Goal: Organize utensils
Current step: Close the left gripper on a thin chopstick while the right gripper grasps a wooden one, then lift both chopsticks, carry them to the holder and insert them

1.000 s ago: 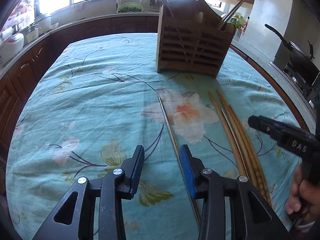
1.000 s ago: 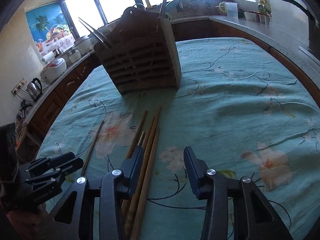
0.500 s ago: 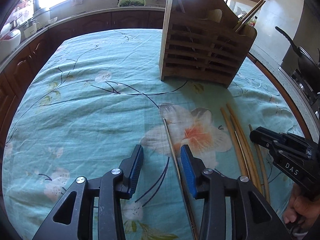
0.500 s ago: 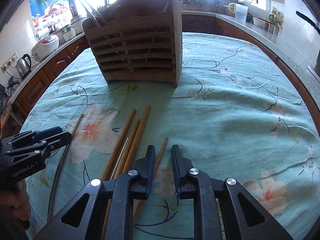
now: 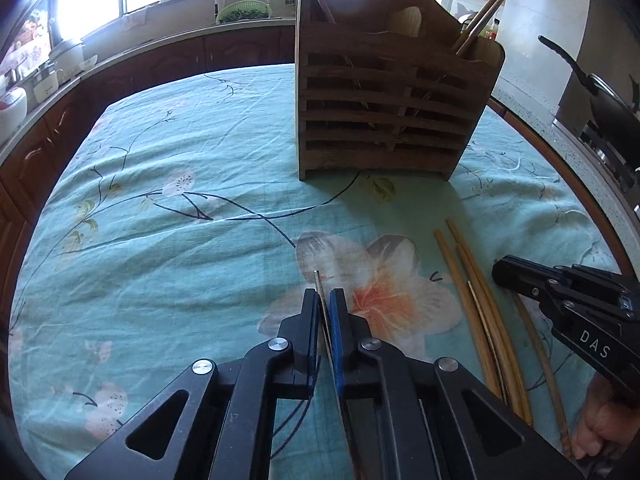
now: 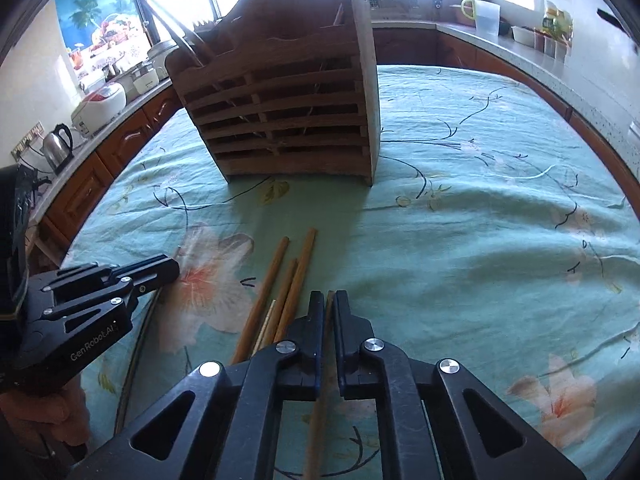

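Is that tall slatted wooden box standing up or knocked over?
Upright. The slatted wooden utensil holder stands on its base on the floral tablecloth, with chopsticks sticking out of its top.

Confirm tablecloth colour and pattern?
The teal cotton tablecloth is printed with white-and-orange flowers on dark thin branches; it shows best in the left wrist view.

Both wrist cameras look down, close, sharing the wooden holder [image 5: 394, 108].
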### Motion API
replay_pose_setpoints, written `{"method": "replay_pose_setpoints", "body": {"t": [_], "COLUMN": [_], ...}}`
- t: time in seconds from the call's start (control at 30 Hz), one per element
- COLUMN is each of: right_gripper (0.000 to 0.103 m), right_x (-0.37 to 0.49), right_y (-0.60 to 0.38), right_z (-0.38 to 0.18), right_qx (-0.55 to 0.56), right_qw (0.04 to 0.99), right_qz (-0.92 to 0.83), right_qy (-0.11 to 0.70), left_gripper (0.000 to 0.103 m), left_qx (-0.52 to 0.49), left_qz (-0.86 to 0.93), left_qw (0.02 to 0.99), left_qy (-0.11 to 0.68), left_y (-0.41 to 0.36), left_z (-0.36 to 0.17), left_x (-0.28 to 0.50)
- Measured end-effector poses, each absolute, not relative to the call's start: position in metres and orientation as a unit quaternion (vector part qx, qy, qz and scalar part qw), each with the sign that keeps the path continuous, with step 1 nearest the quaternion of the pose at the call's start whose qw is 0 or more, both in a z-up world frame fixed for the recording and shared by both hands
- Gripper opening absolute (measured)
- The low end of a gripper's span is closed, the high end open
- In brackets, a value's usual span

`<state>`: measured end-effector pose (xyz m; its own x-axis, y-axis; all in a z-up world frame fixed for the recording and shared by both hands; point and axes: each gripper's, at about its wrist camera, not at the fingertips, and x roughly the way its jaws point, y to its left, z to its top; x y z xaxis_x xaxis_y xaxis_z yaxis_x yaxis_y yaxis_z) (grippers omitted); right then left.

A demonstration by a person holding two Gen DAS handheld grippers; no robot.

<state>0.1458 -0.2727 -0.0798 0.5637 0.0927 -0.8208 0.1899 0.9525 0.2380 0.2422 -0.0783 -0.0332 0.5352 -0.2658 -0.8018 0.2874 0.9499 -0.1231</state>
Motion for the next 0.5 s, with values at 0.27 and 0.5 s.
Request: {"method": "replay_pose_setpoints", "body": {"t": [0.27, 0.5], "right_gripper": [0.004, 0.004], "right_x": [0.124, 0.102], "right_y": [-0.280, -0.288], "right_z": [-0.019, 0.041], "right_qx": [0.174, 0.181], "right_qw": [0.903, 0.930], "right_qz": [-0.019, -0.021], "right_qy": [0.393, 0.318], "left_gripper": [0.003, 0.003], "left_qx": [-0.062, -0.079], "left_qz": [-0.193, -0.212], "left_qw": [0.889, 0.910], "left_qy": [0.411, 0.347], "left_y": [-0.040, -0.016], "left_z": [0.014, 0.066], "left_x": [0.211, 0.175]}}
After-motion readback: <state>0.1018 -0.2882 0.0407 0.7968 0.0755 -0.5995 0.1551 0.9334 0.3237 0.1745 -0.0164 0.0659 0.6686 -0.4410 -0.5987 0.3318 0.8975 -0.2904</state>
